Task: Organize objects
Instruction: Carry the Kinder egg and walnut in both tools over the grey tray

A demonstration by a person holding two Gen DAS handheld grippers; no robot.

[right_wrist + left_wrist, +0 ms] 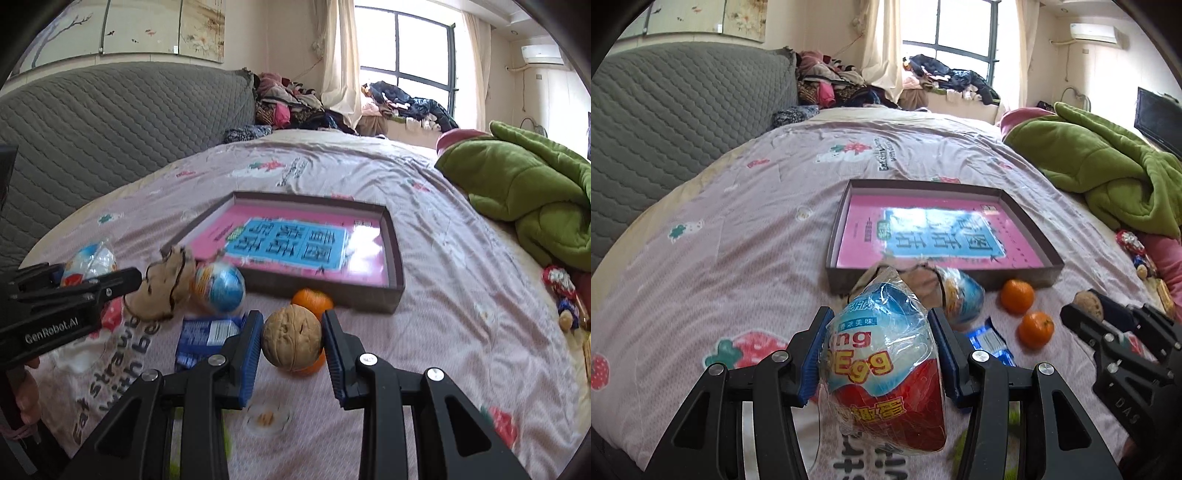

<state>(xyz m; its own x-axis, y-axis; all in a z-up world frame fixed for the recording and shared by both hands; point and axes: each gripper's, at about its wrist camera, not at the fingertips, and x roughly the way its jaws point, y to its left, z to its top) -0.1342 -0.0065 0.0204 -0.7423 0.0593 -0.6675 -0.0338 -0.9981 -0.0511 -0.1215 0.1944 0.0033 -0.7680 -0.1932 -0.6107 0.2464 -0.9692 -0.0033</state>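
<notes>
Left wrist view: our left gripper clamps a wrapped toy egg; the right gripper pinches a walnut, both above the bedspread just short of the shallow box. We judge the slick wrapper and the round nut could slip out and roll. Two tangerines lie nearby; clothes heap by the window.

A lived-in home bedroom. A wide bed under a pale lilac strawberry-print sheet fills the view, backed by a grey quilted padded headboard. A crumpled green fleece blanket lies on it, heaped clothes crowd the curtained window, and a white wall-mounted air conditioner hangs high.
</notes>
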